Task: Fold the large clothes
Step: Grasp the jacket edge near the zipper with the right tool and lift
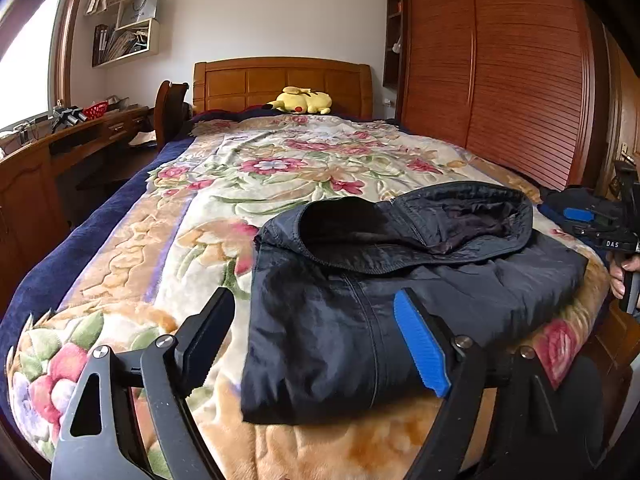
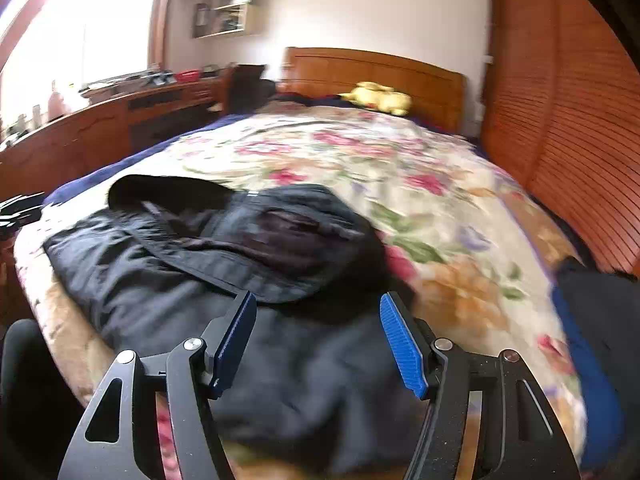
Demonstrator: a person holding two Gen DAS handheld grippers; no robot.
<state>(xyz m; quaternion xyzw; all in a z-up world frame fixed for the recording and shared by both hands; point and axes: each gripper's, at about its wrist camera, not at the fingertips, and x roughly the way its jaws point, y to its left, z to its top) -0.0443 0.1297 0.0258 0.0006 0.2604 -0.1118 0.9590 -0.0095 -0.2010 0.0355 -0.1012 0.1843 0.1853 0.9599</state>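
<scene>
A: Item 1, L side?
B: Left gripper (image 1: 316, 340), jaws apart, nothing betw. them, held over blanket (image 1: 168, 240) at jacket's L edge.
A: Item 2?
B: Dark jacket (image 1: 400, 300), folded, lay flat nr foot of bed, hood on top.
A: R side?
B: Right gripper (image 2: 318, 340), jaws apart, empty, above jacket. View blurred.

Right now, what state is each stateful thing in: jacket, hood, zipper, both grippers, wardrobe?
Jacket: folded into a compact bundle on the bed.
Hood: lying open on top.
Zipper: closed.
Left gripper: open, empty.
Right gripper: open, empty.
Wardrobe doors: shut.
</scene>
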